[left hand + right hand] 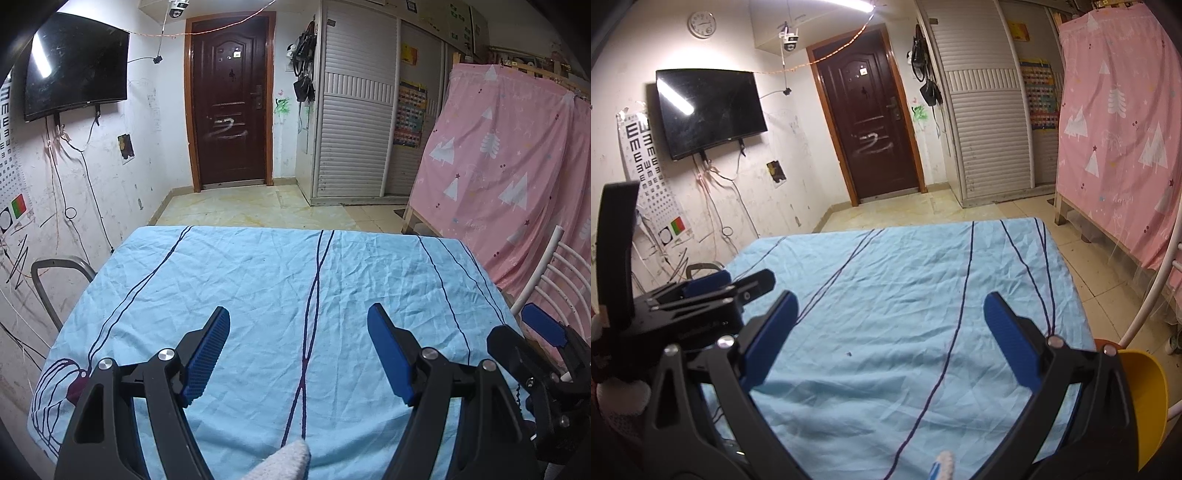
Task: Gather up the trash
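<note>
Light blue cloth with dark lines covers the counter [258,280], and no trash is visible on it — only a tiny dark speck [849,354]. The left tongs [299,354] and right tongs [890,336] both hover wide open and empty. I judge collecting has not started; next, find trash, perhaps for the yellow container [1148,398] at near right.

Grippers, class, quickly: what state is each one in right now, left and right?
Left gripper: open, nothing between its pads, only the blue tablecloth beneath.
Right gripper: open, holding nothing.
</note>
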A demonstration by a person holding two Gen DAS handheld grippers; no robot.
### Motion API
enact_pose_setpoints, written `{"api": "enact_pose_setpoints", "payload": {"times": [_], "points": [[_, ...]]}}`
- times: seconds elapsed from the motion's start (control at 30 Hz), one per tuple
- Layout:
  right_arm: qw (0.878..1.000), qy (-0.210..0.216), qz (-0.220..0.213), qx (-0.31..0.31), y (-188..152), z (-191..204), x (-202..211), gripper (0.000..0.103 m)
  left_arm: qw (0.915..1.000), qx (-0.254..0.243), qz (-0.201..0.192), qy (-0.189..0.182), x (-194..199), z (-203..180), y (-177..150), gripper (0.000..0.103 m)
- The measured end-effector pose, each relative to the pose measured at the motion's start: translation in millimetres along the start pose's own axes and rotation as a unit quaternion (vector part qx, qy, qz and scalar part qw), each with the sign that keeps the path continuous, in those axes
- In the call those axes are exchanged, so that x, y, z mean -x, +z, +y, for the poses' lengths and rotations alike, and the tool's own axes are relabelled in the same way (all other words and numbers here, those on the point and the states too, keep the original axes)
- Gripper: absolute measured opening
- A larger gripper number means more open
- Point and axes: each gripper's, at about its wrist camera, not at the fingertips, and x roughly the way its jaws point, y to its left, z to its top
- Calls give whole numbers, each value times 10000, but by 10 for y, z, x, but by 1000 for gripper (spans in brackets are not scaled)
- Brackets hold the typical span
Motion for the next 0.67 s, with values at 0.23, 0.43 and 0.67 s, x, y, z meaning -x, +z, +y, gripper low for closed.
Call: {"api": "enact_pose_setpoints", "payload": {"times": [0.23, 0.43, 0.67], "points": [[10000, -15, 44, 46, -13, 57, -28, 97, 10000, 20, -46, 41, -15, 40, -21, 68], [10000, -26, 59, 65, -19, 88, -40, 97, 10000, 53, -17, 2, -21, 84, -13, 68], [9999, -87, 99, 88, -18, 132, -75, 97, 10000, 79, 21, -38, -36, 118, -19, 68]]}}
